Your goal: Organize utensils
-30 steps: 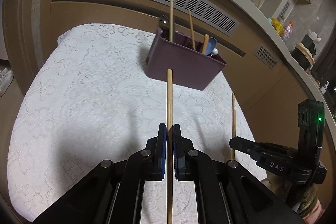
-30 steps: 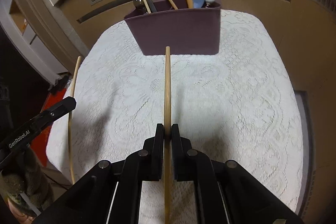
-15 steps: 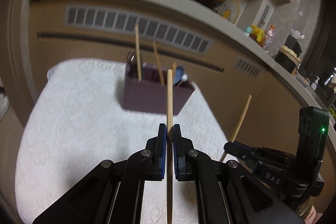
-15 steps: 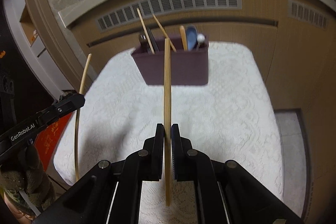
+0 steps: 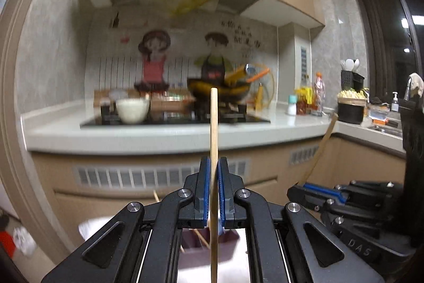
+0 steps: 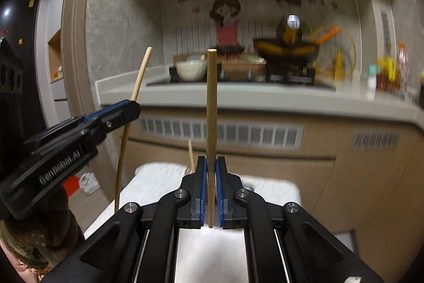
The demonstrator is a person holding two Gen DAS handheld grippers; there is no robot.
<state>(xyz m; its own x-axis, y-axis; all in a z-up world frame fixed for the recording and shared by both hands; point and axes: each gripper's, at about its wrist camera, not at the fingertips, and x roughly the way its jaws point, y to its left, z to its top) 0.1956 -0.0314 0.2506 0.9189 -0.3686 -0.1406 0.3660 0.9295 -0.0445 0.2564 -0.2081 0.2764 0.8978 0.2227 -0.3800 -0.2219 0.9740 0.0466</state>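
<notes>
My left gripper [image 5: 214,169] is shut on a wooden chopstick [image 5: 213,123] that stands upright between the blue pads. My right gripper [image 6: 211,169] is shut on a second wooden chopstick [image 6: 211,102], also upright. Each gripper shows in the other's view: the right one [image 5: 307,187] with its chopstick [image 5: 322,145], the left one [image 6: 124,110] with its chopstick [image 6: 139,78]. The purple utensil holder [image 5: 192,240] with chopsticks in it shows only partly, low behind my left fingers, on the white lace-covered table [image 6: 161,177].
A kitchen counter [image 5: 159,134] with a stove, a white bowl [image 5: 132,110] and a wok [image 5: 220,89] runs across ahead. Beige cabinets with vent grilles [image 6: 220,131] stand below it. Bottles and a black container [image 5: 349,110] sit at the right.
Both grippers have tilted up and risen with their chopsticks. The views have swung from the table and holder to the counter; the holder has dropped to the bottom of the left view.
</notes>
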